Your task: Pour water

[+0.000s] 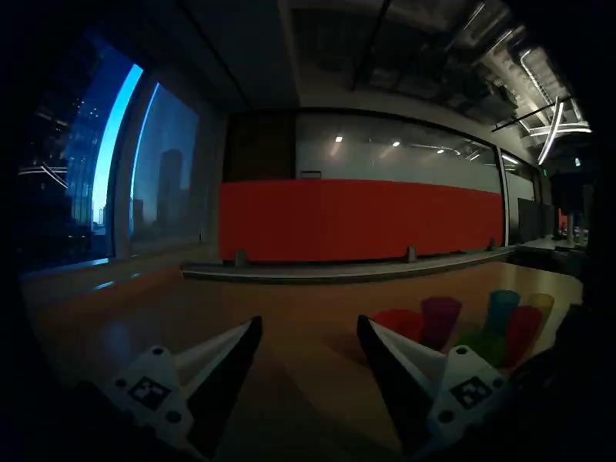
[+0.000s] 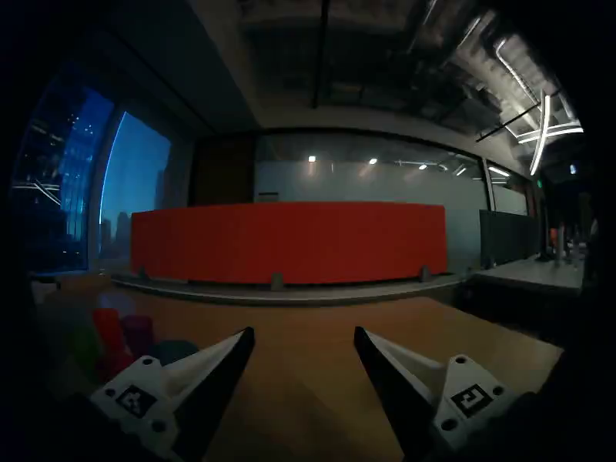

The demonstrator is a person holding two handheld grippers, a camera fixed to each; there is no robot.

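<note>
The left tool is hovering over a wooden counter, its two fingers standing wide apart and gripping nothing. A group of coloured plastic cups is sitting on the counter to the right of this tool, just past its right finger. They are standing packed close together: a red cup nearest the finger, then a purple cup, a teal cup, a yellow cup, a green cup and a darker red cup. The light is too dim to tell whether any cup is holding water.

The right tool is also hanging above the counter with its fingers spread apart and nothing between them. In the right gripper view the plastic cups are showing dimly at the left, beside that tool's left finger.

A red partition panel is running along the far edge of the counter. On the left, a window is showing a blue dusk sky and city towers, and strip lights are glowing on the ceiling at the right.
</note>
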